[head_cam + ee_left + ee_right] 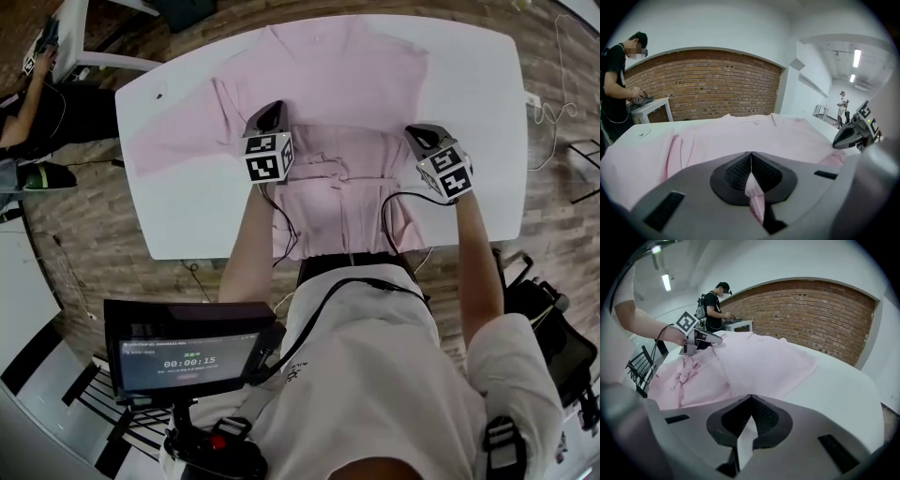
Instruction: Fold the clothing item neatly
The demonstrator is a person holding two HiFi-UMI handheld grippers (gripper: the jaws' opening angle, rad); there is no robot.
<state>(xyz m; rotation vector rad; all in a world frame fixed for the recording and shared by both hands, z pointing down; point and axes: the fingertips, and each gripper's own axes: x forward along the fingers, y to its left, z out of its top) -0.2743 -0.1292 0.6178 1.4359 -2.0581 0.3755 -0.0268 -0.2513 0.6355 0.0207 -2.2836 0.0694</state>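
Observation:
A pink shirt (328,80) lies spread on the white table (187,216), collar at the far side and one sleeve (164,141) stretched out to the left. Its near part is bunched and wrinkled between the two grippers. My left gripper (269,116) is shut on a fold of the pink cloth (753,190) on the shirt's left side. My right gripper (419,134) is shut on a fold of cloth (744,439) at the shirt's right side. Each gripper shows in the other's view: the right gripper (855,133) and the left gripper (701,338).
A screen on a stand (187,361) sits below the table's near edge. A person (28,103) stands at a second table (649,108) to the far left, in front of a brick wall (703,84). A black chair (553,319) stands at the right, a cable (553,112) beside the table.

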